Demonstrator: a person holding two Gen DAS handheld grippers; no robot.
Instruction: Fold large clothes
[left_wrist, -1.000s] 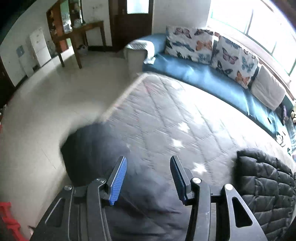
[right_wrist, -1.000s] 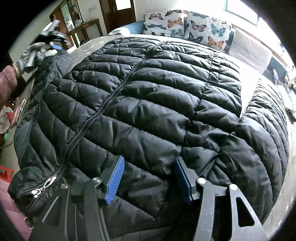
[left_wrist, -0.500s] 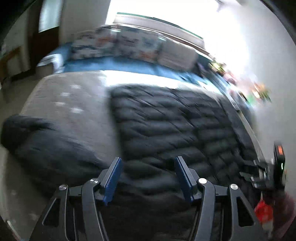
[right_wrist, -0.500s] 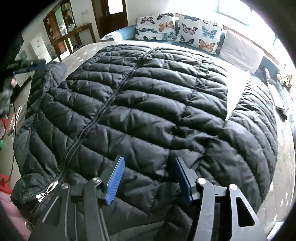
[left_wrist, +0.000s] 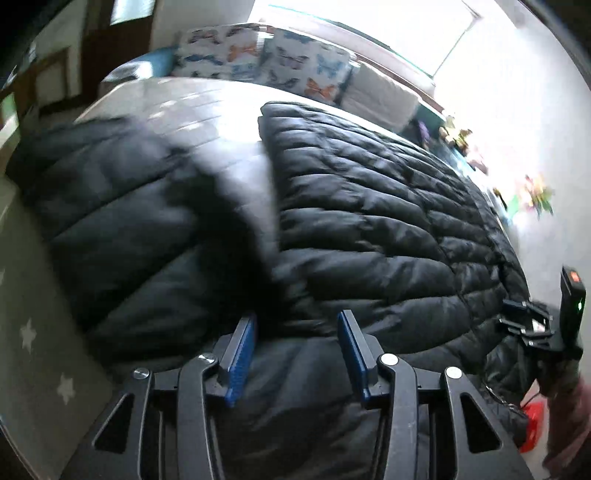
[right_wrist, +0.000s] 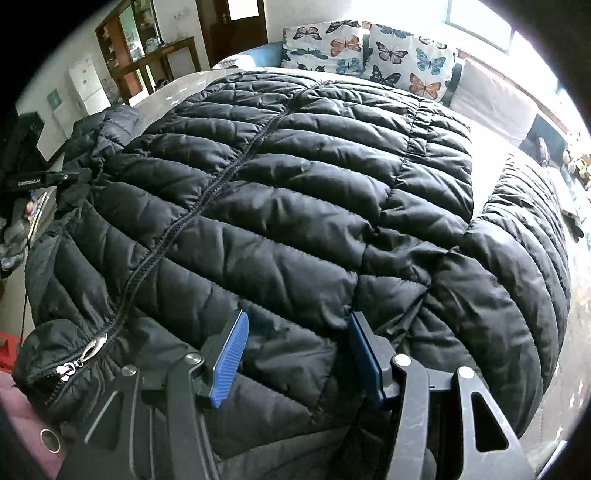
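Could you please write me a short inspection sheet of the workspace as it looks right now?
Surface: grey quilted mattress, mostly covered.
Job's things: black puffer jacket spread flat, front up, zipped; sleeve lying out to its right.
Clutter: nothing seen on the mattress.
Grippers: left gripper and right gripper both open over the jacket, holding nothing.
Cables: thin dark cord hanging at the left edge.
Surroundings: butterfly cushions, wooden table, window.

Far off, butterfly-print cushions (right_wrist: 373, 48) line a blue sofa (right_wrist: 267, 51) beneath a bright window (right_wrist: 480, 22). At far left stand a dark wooden door (right_wrist: 232, 26) and wooden shelving (right_wrist: 140, 51).
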